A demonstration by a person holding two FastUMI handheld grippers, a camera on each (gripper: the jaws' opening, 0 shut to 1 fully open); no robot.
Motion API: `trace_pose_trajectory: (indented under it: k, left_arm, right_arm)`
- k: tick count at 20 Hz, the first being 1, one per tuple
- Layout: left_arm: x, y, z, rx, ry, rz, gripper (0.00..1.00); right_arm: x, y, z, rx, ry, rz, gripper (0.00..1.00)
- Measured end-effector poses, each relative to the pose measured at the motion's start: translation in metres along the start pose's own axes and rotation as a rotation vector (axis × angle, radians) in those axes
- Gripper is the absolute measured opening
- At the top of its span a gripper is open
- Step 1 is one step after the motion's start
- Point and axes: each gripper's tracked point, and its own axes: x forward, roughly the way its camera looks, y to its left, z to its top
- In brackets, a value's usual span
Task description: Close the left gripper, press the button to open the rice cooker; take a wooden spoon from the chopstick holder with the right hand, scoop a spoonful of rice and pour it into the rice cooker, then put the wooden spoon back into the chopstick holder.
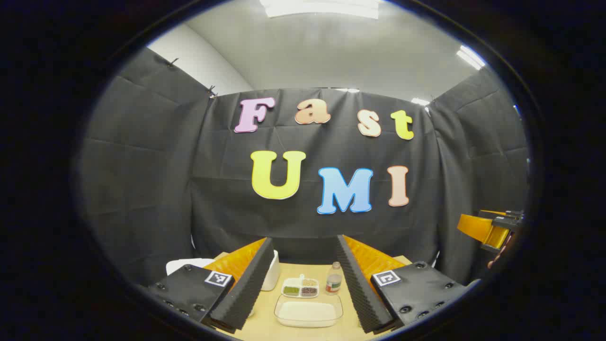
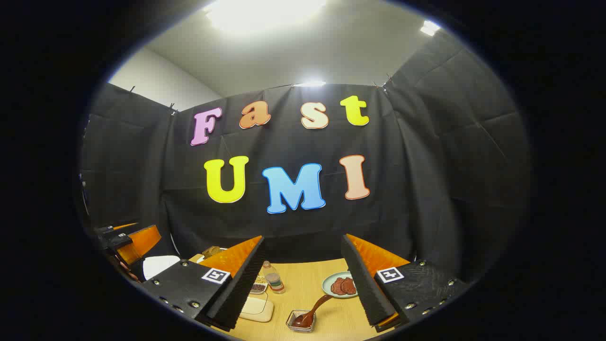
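In the left gripper view my left gripper (image 1: 305, 239) is open with nothing between its fingers, held above the table. Below it lie a clear tray of white rice (image 1: 307, 312) and, partly behind one finger, the white rice cooker (image 1: 271, 271). My right gripper (image 2: 303, 238) is also open and holds nothing. Beneath it a dark brown spoon (image 2: 316, 305) rests in a small clear dish (image 2: 298, 323). The rice tray (image 2: 258, 308) and the rice cooker (image 2: 160, 265) lie to its left. A brownish object (image 2: 211, 251) behind the cooker is too small to identify.
A divided dish of grains (image 1: 300, 287) and a small bottle (image 1: 334, 278) stand behind the rice tray. A plate with reddish-brown pieces (image 2: 342, 285) sits at the right of the wooden table (image 2: 307, 284). Black cloth walls close in the booth on three sides.
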Motion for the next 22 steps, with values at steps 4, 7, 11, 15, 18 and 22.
trace_pose_trajectory:
  k: [4, 7, 11, 15, 18, 22]
  left_arm:
    - [0.005, 0.009, -0.004, -0.009, 0.009, 0.013, 0.94]
    - [0.006, 0.014, -0.004, -0.013, 0.011, 0.020, 0.94]
    - [0.007, 0.011, -0.004, -0.034, -0.015, 0.012, 0.94]
    - [0.007, 0.015, -0.010, -0.003, -0.005, 0.024, 0.93]
    - [0.010, 0.017, -0.016, -0.001, 0.006, 0.031, 0.94]
    - [0.014, 0.032, -0.022, 0.006, 0.018, 0.057, 0.92]
  right_arm:
    - [0.007, 0.005, -0.003, 0.001, -0.003, 0.003, 0.97]
    - [0.011, 0.010, -0.004, -0.012, -0.005, 0.011, 0.97]
    - [0.014, 0.009, -0.003, -0.032, -0.006, 0.002, 0.97]
    - [0.016, 0.009, -0.007, -0.021, 0.001, 0.007, 0.97]
    - [0.016, 0.009, -0.011, -0.021, 0.013, 0.012, 0.97]
    - [0.018, 0.009, -0.016, -0.015, 0.027, 0.012, 0.97]
